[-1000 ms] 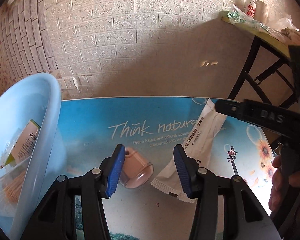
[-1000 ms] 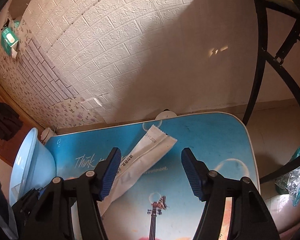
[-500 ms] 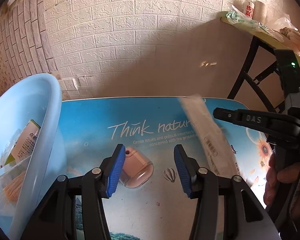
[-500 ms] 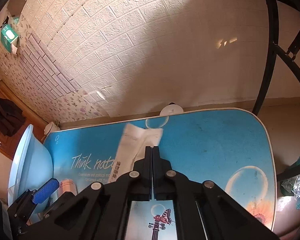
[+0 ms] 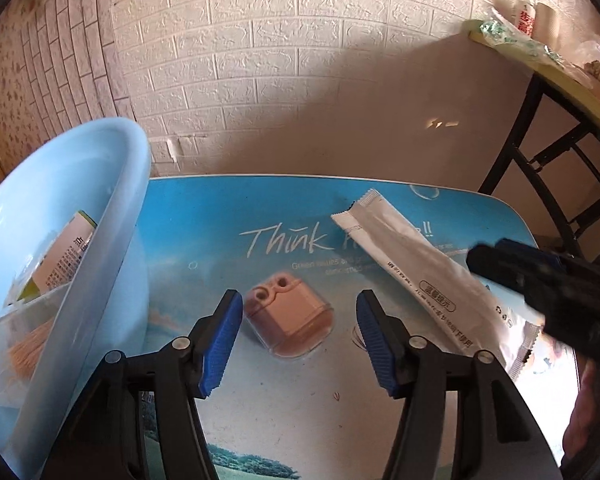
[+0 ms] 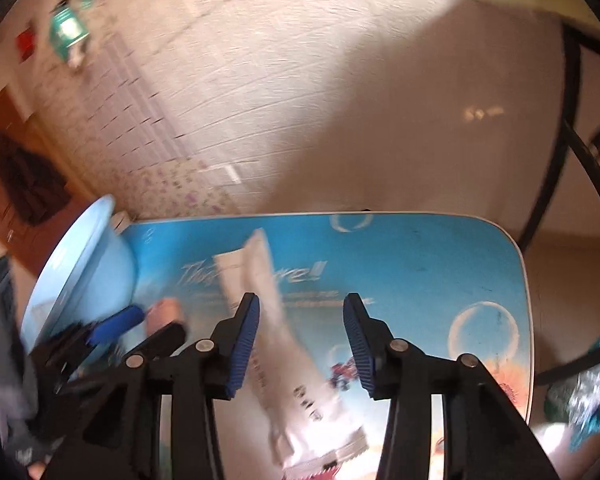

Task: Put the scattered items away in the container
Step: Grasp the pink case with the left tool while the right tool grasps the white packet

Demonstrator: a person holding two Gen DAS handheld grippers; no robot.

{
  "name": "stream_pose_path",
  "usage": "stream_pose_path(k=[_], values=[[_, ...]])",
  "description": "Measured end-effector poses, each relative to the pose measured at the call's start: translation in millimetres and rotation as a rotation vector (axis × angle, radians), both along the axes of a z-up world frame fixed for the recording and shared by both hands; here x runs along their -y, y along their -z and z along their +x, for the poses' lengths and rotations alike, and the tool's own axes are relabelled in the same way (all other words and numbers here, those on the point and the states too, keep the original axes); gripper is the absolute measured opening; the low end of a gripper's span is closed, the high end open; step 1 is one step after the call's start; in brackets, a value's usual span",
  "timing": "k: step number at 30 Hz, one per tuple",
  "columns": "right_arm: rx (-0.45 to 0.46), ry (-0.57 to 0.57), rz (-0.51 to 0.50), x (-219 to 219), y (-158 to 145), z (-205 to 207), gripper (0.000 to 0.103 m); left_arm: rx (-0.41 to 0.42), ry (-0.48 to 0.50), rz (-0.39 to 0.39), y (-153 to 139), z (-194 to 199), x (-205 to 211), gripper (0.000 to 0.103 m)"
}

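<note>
A long white sachet (image 5: 420, 276) lies slantwise on the blue printed table (image 5: 220, 208); it also shows blurred in the right wrist view (image 6: 276, 328), running down between the right fingers. My right gripper (image 6: 298, 346) is open over it, not holding it; it shows at the right of the left wrist view (image 5: 540, 284). A small pink case (image 5: 288, 320) lies on the table just ahead of my left gripper (image 5: 296, 340), which is open and empty. A light blue basin (image 5: 60, 220) stands at the left and holds a box and other items.
A white brick wall stands behind the table. A black-legged side table (image 5: 540, 128) with clutter on top stands at the right. The right wrist view is motion-blurred. The table's right edge (image 6: 526, 300) is rounded.
My right gripper was shut on the sachet half a second ago; it has opened and the sachet now lies on the table turned the other way. My left gripper moved closer to the pink case.
</note>
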State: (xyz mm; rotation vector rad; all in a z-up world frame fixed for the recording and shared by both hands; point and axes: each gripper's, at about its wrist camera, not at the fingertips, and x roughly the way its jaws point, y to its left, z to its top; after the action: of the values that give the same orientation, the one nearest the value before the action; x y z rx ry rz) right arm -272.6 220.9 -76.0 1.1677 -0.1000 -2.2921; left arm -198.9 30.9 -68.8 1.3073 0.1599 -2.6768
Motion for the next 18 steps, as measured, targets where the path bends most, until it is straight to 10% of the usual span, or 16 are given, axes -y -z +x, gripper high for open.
stream_pose_path(k=[12, 18], values=[[-0.015, -0.112, 0.097, 20, 11, 12, 0.045, 0.045, 0.013, -0.005, 12, -13, 1, 0.046], [-0.013, -0.16, 0.115, 21, 14, 16, 0.012, 0.024, 0.057, 0.009, 15, -11, 2, 0.045]])
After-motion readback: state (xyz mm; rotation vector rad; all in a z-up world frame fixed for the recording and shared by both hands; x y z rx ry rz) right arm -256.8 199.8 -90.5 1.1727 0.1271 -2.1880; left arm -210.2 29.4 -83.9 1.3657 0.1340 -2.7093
